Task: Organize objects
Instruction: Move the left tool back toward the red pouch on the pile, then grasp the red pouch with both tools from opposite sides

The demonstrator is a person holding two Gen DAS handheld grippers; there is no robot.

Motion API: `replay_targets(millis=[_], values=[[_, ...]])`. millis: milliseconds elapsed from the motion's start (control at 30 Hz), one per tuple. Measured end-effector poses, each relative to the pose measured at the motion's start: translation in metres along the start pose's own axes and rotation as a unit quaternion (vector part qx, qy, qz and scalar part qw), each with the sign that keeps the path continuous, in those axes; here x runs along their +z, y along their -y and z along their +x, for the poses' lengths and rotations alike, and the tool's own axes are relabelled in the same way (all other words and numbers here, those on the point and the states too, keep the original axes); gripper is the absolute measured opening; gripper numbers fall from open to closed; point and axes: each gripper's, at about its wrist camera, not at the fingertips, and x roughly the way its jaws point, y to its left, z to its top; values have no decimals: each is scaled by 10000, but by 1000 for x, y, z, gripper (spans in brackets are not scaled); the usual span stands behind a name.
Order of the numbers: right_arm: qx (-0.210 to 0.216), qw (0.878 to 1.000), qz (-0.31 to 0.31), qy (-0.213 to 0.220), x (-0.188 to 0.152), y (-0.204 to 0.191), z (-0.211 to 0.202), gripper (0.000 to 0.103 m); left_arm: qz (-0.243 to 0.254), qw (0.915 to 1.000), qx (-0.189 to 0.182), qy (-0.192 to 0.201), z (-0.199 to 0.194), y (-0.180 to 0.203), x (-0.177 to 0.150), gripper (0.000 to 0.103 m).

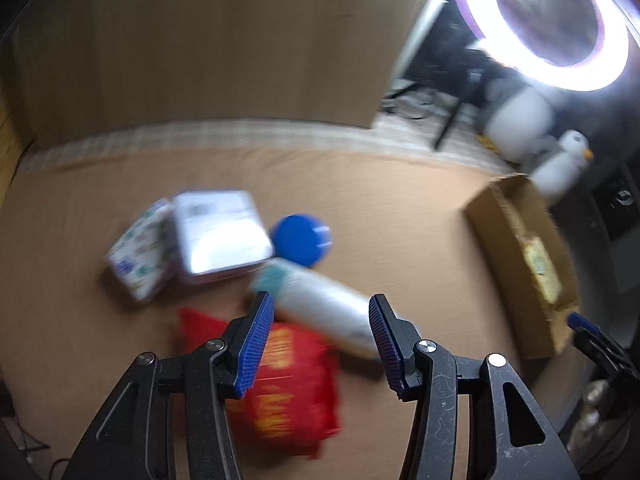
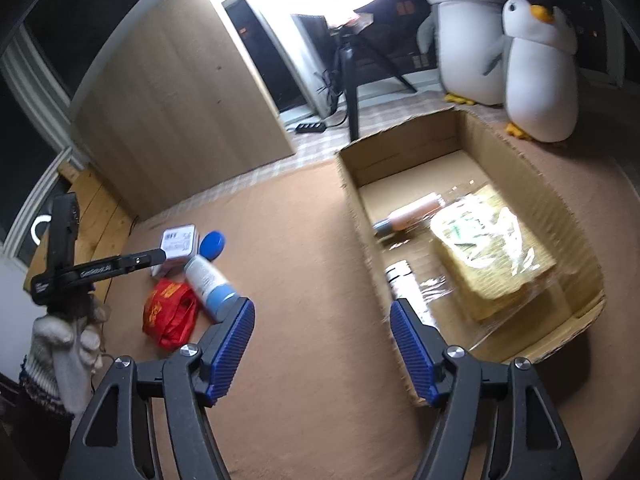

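We held our left gripper [image 1: 322,340] with its jaws wide apart and empty, above a blurred white cylindrical bottle with a pale blue end [image 1: 320,308] lying on the brown tabletop [image 1: 80,320]; the bottle ran slantwise across the gap, not touching either blue pad. A crumpled red packet with yellow print [image 1: 292,392] lay just under the left jaw. Our right gripper [image 2: 322,344] was equally wide open and empty, straddling the near wall of the open cardboard box [image 2: 360,216], which held a plastic-wrapped yellow packet [image 2: 492,252].
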Motion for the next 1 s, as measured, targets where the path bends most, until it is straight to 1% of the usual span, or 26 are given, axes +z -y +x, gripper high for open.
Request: replay_targets(millis=[100, 233, 333, 400, 567, 900, 1000], values=[[40, 9999, 28, -161, -6, -6, 4, 67, -138, 9996, 200, -116, 10, -25, -3, 53], [74, 9992, 112, -374, -15, -13, 7, 67, -254, 9990, 272, -246, 26, -45, -8, 53], [34, 9990, 92, -435, -22, -18, 6, 67, -179, 9988, 288, -367, 34, -51, -15, 53], [22, 9990, 104, -438, -24, -20, 4, 67, -92, 9988, 311, -379, 41, -46, -18, 53], [36, 9988, 98, -469, -28, -29, 3, 67, -58, 9995, 143, -289, 37, -42, -37, 53], [211, 9979, -32, -604, -34, -63, 16, 67, -245, 9991, -338, -94, 17, -25, -102, 53], [246, 9975, -115, -653, -37, -73, 21, 67, -194, 9989, -418, -80, 12, -18, -120, 53]])
